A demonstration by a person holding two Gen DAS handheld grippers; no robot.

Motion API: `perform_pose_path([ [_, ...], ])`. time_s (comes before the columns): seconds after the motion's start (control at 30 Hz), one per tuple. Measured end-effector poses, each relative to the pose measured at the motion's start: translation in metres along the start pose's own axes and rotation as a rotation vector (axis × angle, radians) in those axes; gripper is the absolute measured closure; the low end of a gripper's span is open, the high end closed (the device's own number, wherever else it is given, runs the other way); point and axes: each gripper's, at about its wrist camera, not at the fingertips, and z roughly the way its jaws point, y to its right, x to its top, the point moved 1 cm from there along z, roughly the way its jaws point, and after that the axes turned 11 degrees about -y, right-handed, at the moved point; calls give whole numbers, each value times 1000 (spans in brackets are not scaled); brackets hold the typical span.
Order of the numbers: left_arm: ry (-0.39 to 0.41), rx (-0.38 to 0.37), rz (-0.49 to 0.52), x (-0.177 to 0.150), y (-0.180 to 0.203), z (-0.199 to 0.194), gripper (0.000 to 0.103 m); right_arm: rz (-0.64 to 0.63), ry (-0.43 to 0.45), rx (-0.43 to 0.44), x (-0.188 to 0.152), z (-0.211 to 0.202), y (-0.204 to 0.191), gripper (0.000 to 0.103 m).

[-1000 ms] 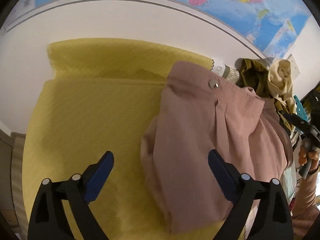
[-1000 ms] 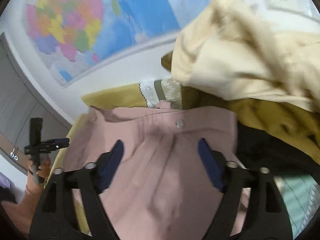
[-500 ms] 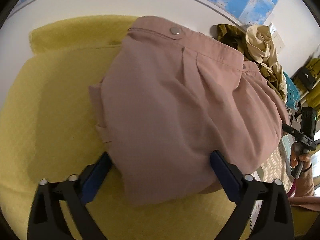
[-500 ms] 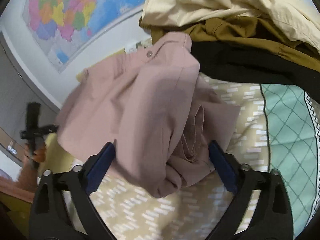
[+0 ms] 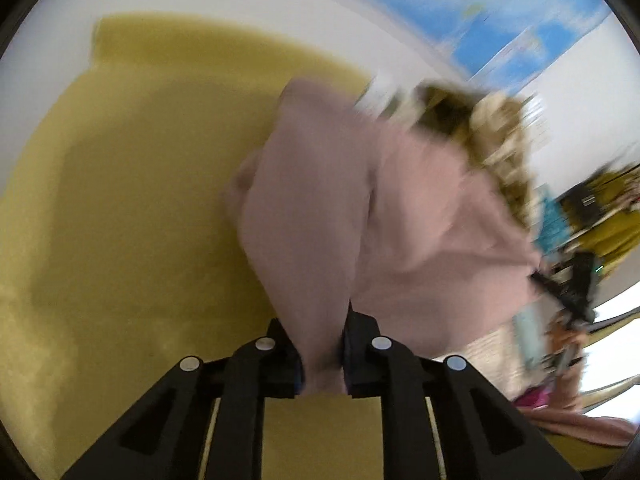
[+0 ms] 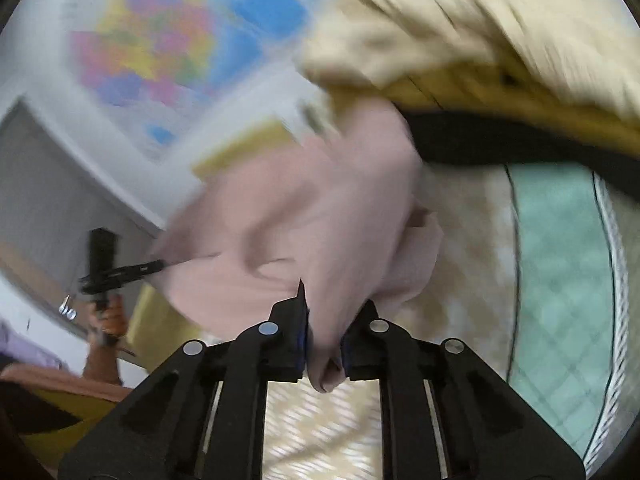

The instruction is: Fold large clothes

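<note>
A dusty pink garment (image 5: 360,216) lies bunched across a yellow blanket (image 5: 132,208) and a patterned bedspread (image 6: 468,280). My left gripper (image 5: 322,354) has its jaws closing, with a fold of the near edge of the pink cloth pinched between the pads. In the right wrist view the same pink garment (image 6: 304,220) is stretched, and my right gripper (image 6: 324,350) is closing on another fold of it, cloth pressed between its pads. Both views are blurred by motion. The left gripper also shows at the left (image 6: 120,274), pulling the cloth.
A heap of cream and mustard clothes (image 6: 480,40) with a black item (image 6: 500,148) lies beyond the pink garment. A teal quilted panel (image 6: 560,260) is at the right. A world map (image 6: 168,40) hangs on the wall. A hand (image 6: 108,316) holds the other gripper.
Both grippers came down onto the pink garment's near edge and their jaws went from wide apart to pinching folds of it. The cloth is now drawn taut between them.
</note>
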Motion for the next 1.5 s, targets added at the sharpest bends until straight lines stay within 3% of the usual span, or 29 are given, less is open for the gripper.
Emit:
perform_pose_path([
  [0.07,10,29,-21,-3,-7,6,64,35,-30,-78,-4,11,11,56],
  [0.1,33,41,-31,-4,-10,2,50,42,-19,-75,-4,10,12,54],
  [0.13,53,45,-33,-4,-10,-2,43,49,1,-60,-5,6,14,45],
  [0.17,75,54,-32,-5,-11,-8,30,62,33,-55,-4,-2,15,29],
  [0.23,102,82,-19,-6,-10,-14,22,70,92,-66,-2,-15,15,10],
  [0.33,79,81,2,-5,-7,-11,12,63,114,-37,4,-15,17,10],
  [0.43,28,75,28,3,2,8,11,69,74,-41,18,5,21,10],
  [0.47,18,77,36,6,6,14,5,56,49,-35,23,16,19,9],
  [0.8,5,92,153,29,48,45,7,-59,-19,4,53,60,2,8],
  [0.87,13,76,166,31,54,49,7,-76,-38,52,57,65,-1,14],
  [0.9,18,80,171,31,56,50,8,-77,-51,81,58,67,-1,14],
  [0.97,27,100,190,31,61,51,20,-88,-70,110,61,69,-2,26],
  [1.03,34,107,177,33,59,50,28,-77,-81,139,64,72,1,27],
  [1.1,38,87,157,36,55,49,28,-74,-85,162,68,74,1,27],
  [1.23,20,30,145,42,57,54,6,-44,-72,218,73,77,3,19],
  [1.37,24,106,155,48,67,62,7,-52,-78,196,74,79,-2,19],
  [1.5,23,118,137,50,68,63,7,-73,-87,188,73,81,-6,23],
])
